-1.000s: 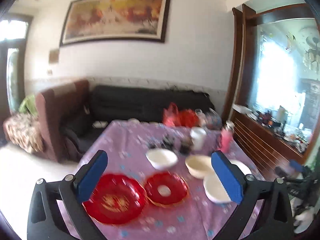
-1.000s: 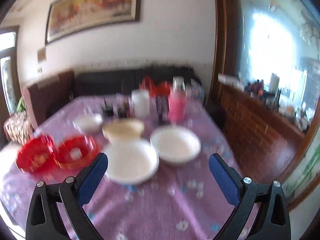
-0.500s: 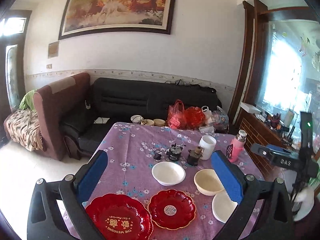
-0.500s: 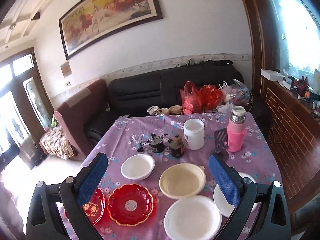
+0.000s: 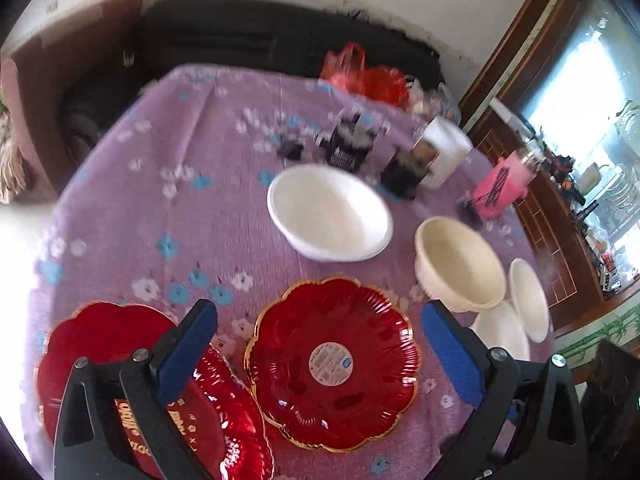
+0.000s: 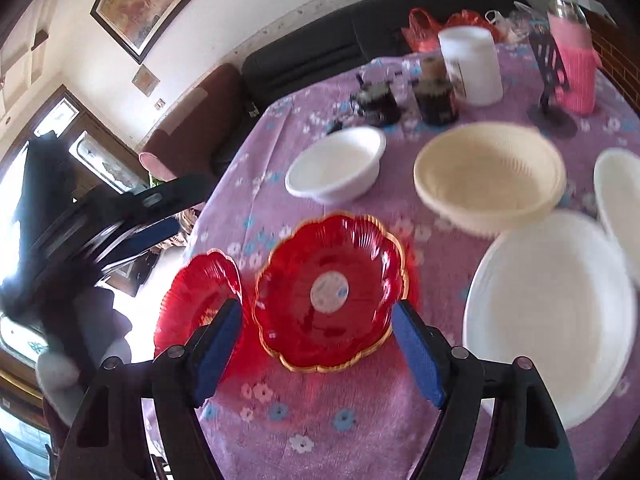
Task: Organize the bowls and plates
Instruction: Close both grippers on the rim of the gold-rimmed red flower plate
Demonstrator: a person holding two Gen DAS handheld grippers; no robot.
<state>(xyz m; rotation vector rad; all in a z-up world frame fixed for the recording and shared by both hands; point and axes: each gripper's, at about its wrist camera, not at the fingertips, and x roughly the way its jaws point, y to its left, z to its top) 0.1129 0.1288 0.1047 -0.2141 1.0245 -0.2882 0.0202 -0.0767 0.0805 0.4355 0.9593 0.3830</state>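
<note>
Both hand-held grippers hang wide apart and empty over the red plates on the purple-clothed surface (image 5: 192, 208).

The left hand-held gripper (image 5: 318, 354) hides the larger red plate's (image 5: 100, 344) gold lettering; the right hand-held gripper (image 6: 318, 354) frames the smaller red plate (image 6: 328, 292), its round sticker blurred.

On the table (image 5: 200, 216), two scalloped plates lie at the near edge: the larger plate (image 5: 120, 392) at the near left, the stickered plate (image 5: 332, 364) just to its right, their rims overlapping. Beyond the stickered plate sits a round bowl (image 5: 330, 216); right of that bowl stands the ribbed bowl (image 5: 460, 268). Two flat plates (image 5: 528, 300) lie at the near right, beside the ribbed bowl. Farther back stand small jars (image 5: 348, 144), a cup (image 5: 446, 152) and, far right, a bottle (image 5: 506, 184).
</note>
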